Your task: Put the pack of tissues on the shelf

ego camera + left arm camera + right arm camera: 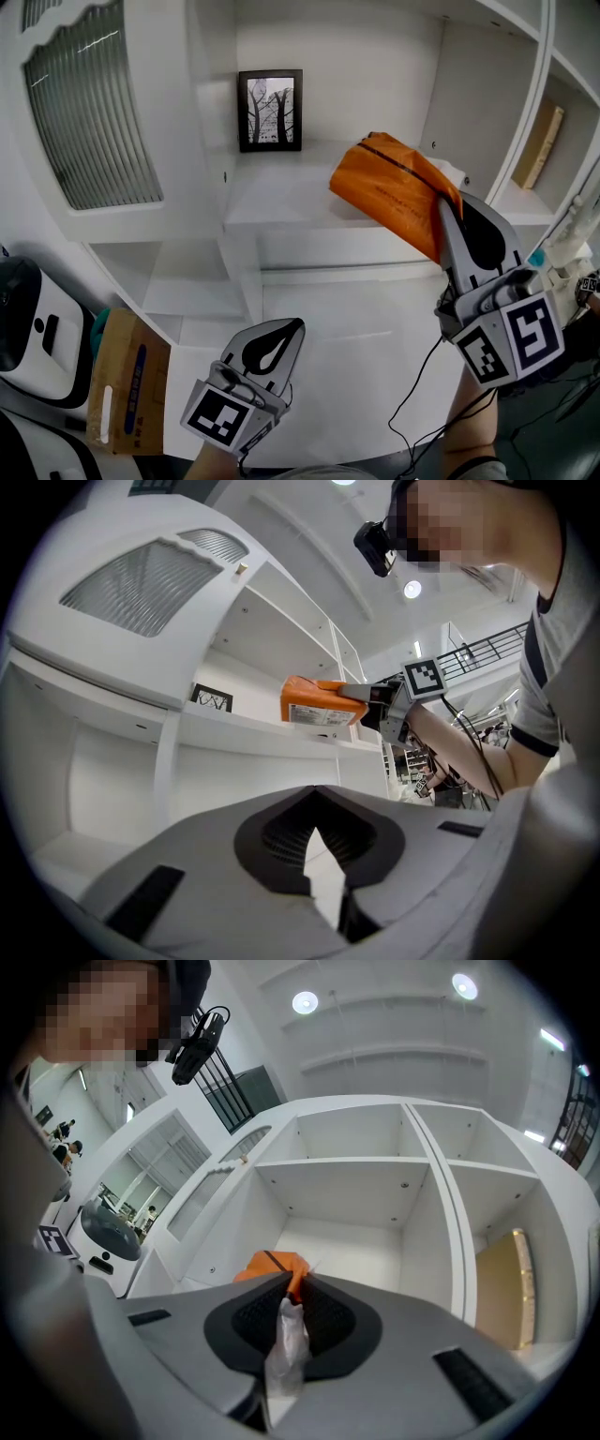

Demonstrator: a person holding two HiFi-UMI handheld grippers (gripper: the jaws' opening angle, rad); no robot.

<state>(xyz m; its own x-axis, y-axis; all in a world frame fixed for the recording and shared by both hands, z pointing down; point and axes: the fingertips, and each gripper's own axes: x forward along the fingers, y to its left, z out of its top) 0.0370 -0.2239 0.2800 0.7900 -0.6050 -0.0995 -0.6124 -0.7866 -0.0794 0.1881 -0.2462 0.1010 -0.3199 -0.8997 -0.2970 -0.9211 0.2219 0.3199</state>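
1. The left gripper (284, 336) is nearest, low down in front. Its fingers are pressed together and hold nothing.
2. The right gripper (449, 212) is higher up on the right. Its fingers pinch the near end of the pack of tissues (392, 190).
3. The step looks like carrying the pack in. It hangs tilted in the air over the front edge of the shelf (281, 202), right of a small framed picture (270, 110) at the back.
4. Next, I think, the pack must go farther in, come down flat, and then the fingers let go.
5. The pack is orange with a dark stripe. It looks soft and crinkly.
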